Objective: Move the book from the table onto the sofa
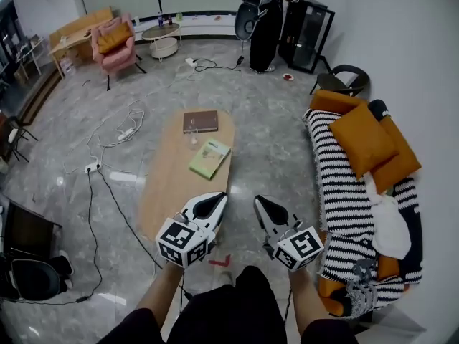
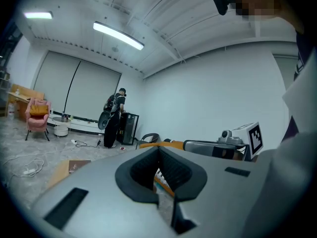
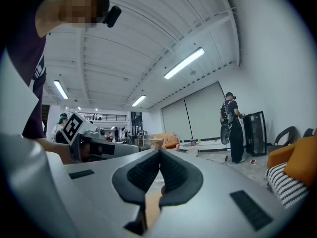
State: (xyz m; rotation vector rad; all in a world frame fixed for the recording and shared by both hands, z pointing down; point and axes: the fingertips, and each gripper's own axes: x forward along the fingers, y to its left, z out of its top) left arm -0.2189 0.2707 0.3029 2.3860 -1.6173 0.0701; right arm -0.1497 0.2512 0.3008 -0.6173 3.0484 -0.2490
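My left hand-held gripper (image 1: 210,206) and right hand-held gripper (image 1: 262,206) both have their jaws pressed together with nothing between them, side by side at the near end of the long oval wooden counter (image 1: 166,192). Nothing is done yet. The pale green paperback book (image 1: 209,158) lies flat mid-counter, just ahead of the left hand-held gripper, with a brown hardcover book (image 1: 200,121) beyond it at the far end. The black-and-white striped sofa (image 1: 337,185) with orange cushions stands off to the right, well apart from both books. I judge that grasping, carrying and placing are all still to do
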